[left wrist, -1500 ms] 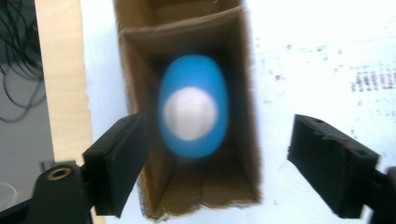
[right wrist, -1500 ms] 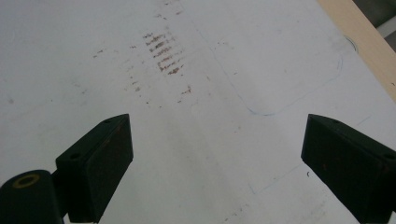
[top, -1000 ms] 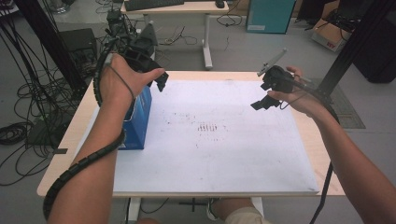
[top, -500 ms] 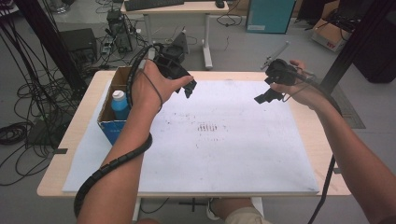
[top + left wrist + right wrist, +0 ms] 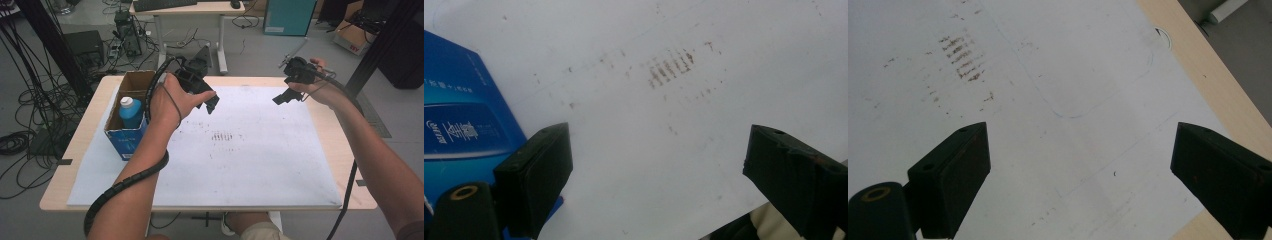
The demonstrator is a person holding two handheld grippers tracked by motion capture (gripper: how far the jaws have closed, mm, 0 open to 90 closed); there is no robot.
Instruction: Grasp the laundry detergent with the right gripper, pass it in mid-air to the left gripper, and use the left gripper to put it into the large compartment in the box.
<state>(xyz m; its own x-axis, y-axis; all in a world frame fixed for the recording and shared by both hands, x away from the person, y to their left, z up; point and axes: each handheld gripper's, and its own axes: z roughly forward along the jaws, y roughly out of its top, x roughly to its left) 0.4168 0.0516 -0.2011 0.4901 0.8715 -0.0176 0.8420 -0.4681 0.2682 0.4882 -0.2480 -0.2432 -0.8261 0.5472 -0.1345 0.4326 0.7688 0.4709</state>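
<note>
Above the white sheet (image 5: 250, 150) covering the surface (image 5: 95, 100), I hold both grippers in the air. My left gripper (image 5: 210, 102) has its jaws spread wide with nothing between them, and my right gripper (image 5: 282, 97) is just as wide and empty. Near the surface's left edge stands an open cardboard box (image 5: 125, 135) with a blue front, a blue bottle (image 5: 131, 112) with a white cap upright inside it.

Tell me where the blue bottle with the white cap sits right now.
In the high view, the blue bottle stands upright inside the open cardboard box at the table's left side, just left of the left forearm.
</note>
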